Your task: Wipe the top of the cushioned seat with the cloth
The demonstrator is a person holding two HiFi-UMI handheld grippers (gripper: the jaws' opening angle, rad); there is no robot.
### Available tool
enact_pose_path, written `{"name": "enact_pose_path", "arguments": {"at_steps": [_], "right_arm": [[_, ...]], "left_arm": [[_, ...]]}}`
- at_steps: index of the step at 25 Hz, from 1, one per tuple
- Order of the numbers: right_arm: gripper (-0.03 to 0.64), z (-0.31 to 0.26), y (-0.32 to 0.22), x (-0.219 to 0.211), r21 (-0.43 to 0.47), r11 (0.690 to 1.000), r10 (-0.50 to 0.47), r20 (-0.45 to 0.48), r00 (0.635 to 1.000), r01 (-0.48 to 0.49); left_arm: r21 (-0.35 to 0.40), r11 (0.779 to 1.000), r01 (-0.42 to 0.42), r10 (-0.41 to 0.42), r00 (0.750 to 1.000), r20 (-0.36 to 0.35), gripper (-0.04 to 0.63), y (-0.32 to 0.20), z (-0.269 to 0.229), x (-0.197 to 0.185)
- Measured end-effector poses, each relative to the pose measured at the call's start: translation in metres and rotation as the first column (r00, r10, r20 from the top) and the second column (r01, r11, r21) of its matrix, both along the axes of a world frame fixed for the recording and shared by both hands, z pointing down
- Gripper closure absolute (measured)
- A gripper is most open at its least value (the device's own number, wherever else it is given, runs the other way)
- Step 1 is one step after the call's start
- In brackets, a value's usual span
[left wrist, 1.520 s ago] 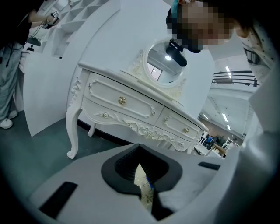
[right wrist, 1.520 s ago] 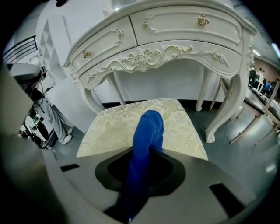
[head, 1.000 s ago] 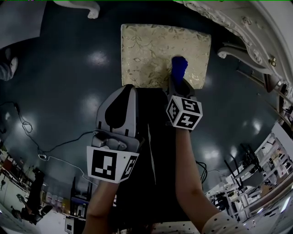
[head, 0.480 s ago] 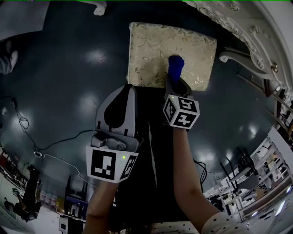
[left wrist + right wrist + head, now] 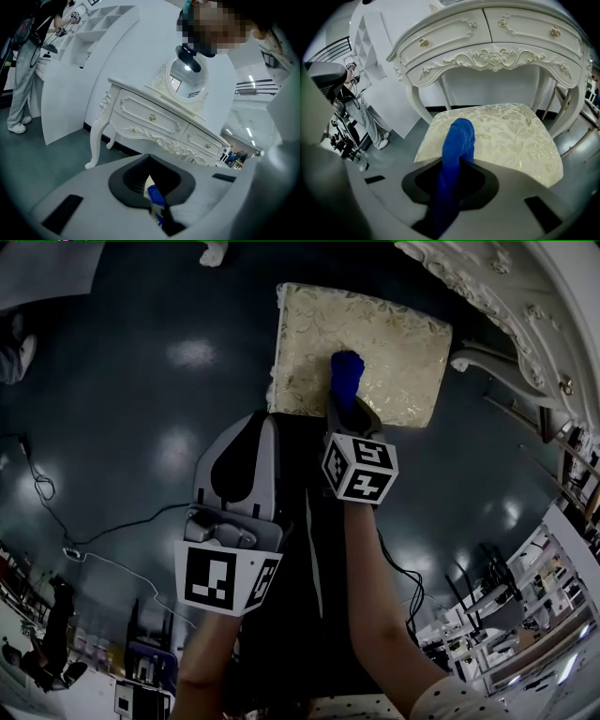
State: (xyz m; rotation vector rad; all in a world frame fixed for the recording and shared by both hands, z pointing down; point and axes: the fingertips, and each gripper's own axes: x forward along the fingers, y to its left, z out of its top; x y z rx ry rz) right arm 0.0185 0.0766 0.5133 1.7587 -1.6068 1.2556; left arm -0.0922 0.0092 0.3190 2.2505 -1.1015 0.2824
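Cloth (image 5: 457, 140) is sticking out lengthwise from the right gripper (image 5: 345, 413), whose jaws are clamping it, and is reaching forward over the near edge of the cushioned seat (image 5: 394, 343). The left gripper (image 5: 255, 427) is hanging closed and empty, short of the seat.

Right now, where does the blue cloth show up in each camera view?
Head view: blue cloth upper centre, over the cushioned seat.
Left gripper view: probably the blue sliver low centre.
Right gripper view: centre, held by the right gripper.
Shared landmark: the white dressing table.
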Motion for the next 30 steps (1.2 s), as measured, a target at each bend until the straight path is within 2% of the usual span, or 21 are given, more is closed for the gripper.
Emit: {"name": "enact_pose_path", "arguments": {"at_steps": [30], "right_arm": [[0.528, 0.001, -0.030, -0.094, 0.016, 0.990, -0.140, 0.060, 0.988, 0.139]], "left_arm": [[-0.006, 0.993, 0.121, -0.121, 0.992, 0.022, 0.598, -0.010, 0.007, -0.068]]}}
